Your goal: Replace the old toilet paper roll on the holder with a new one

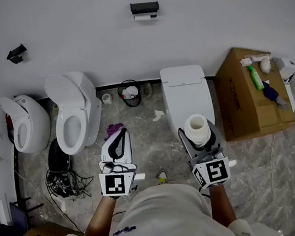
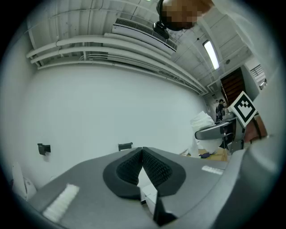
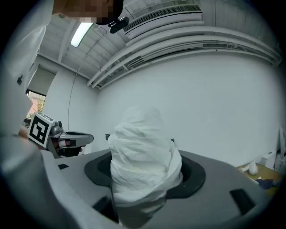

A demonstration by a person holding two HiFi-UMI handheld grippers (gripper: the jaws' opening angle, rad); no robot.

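While the holder [image 1: 145, 7] on the far wall still seems to carry white paper under its bar, the swap is judged not yet started. The right gripper [image 1: 198, 134] clamps a paper roll [image 1: 196, 125], presumably the new one, between wide-set jaws, well short of the holder. The left gripper [image 2: 142, 154], equally far from the holder, is closed and empty.

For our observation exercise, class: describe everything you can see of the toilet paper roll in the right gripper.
The toilet paper roll is white, soft-looking paper, loosely wound with crumpled outer layers. It stands upright between the right gripper's dark fingers, which press its sides; nothing else touches it.
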